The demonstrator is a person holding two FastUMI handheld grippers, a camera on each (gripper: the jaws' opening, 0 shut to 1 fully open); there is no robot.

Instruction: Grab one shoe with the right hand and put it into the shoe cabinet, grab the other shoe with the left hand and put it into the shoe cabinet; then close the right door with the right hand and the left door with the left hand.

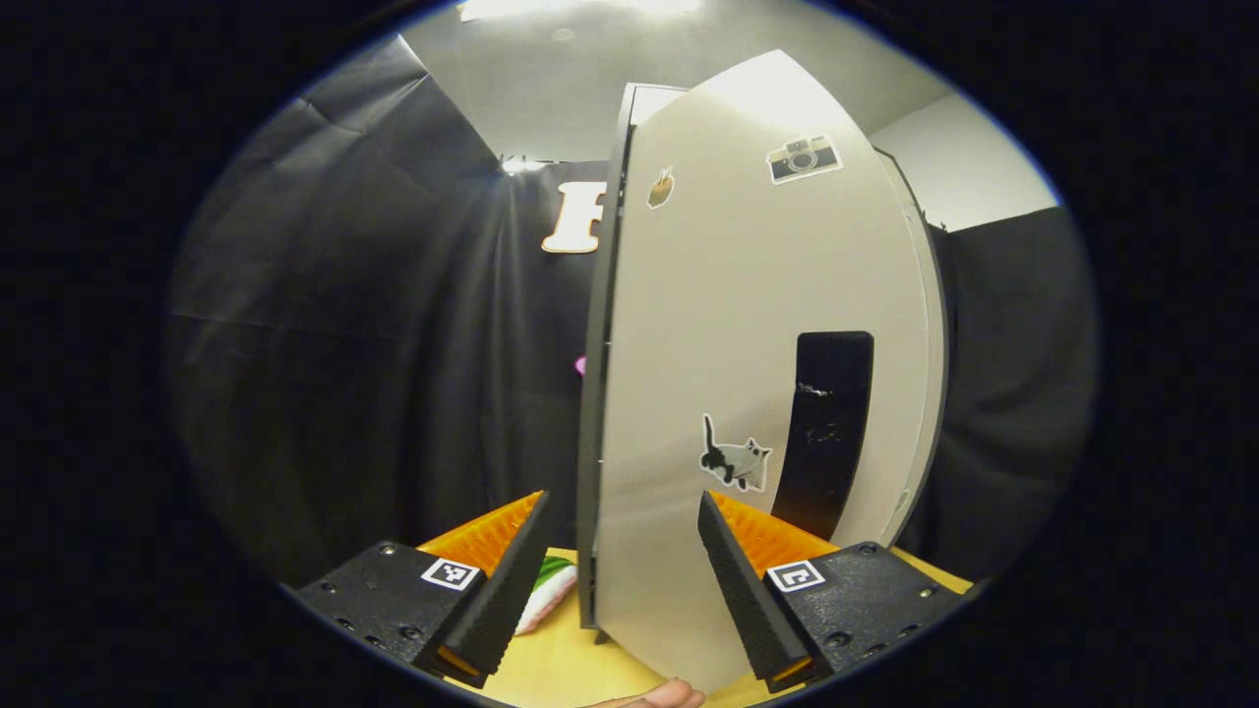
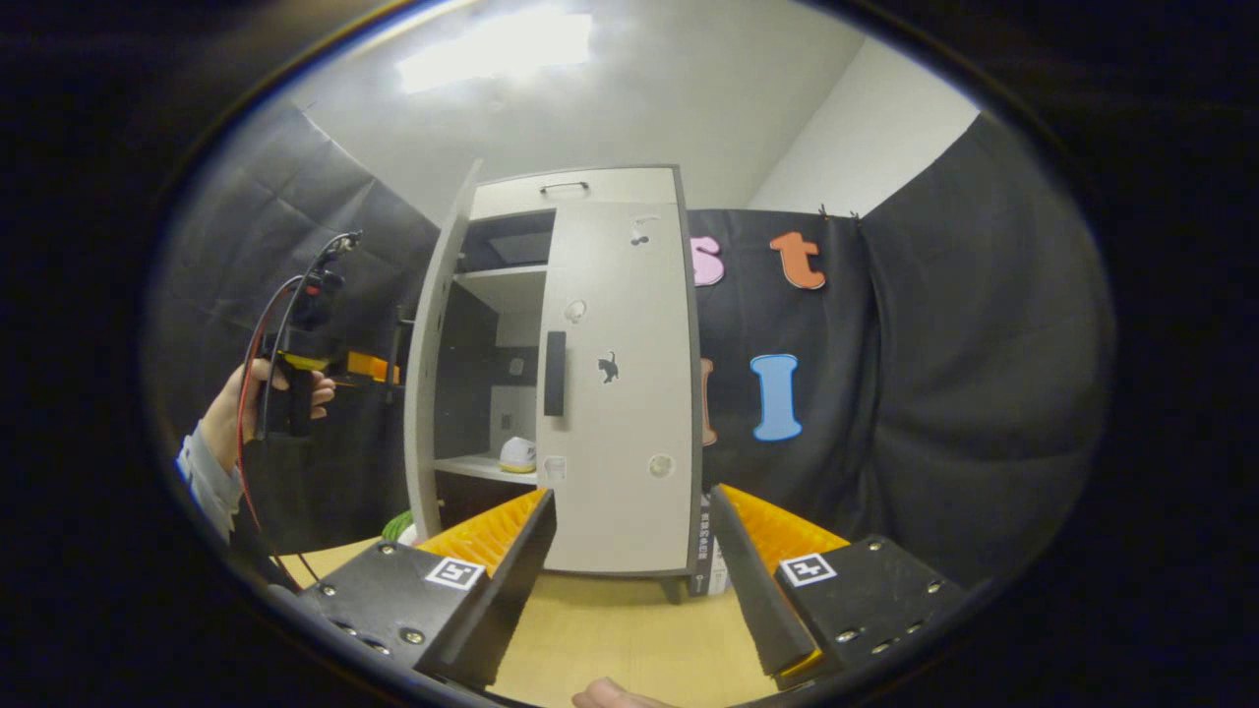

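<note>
Grey-white left door (image 1: 708,393) stands right ahead of the left gripper (image 1: 620,570), edge-on between its fingers. Fingers are spread apart, nothing clamped; whether either pad touches the panel, can't tell. Black handle (image 1: 826,433) sits ahead and to the right of the right finger.

Right gripper (image 2: 634,570) hangs back from the cabinet (image 2: 570,187), fingers apart, empty. From there the right door (image 2: 620,393) looks closed flat against the cabinet front, and the left door (image 2: 438,364) is swung out ahead-left, with the left gripper (image 2: 369,369) and the hand (image 2: 241,403) holding it beyond its outer face.

One shoe (image 2: 518,454) sits on the lower shelf inside, straight ahead of the right gripper, seen through the gap. Too small to tell toe direction. A green-and-white object (image 1: 546,590) lies on the table (image 1: 561,669) past the left finger; can't identify it.

Judgement: last step, closing the left door. Next move calls for pushing the outer face towards the cabinet, sweeping rightwards along the hinge arc.

Door's long axis is vertical; free edge points at the left gripper.
</note>
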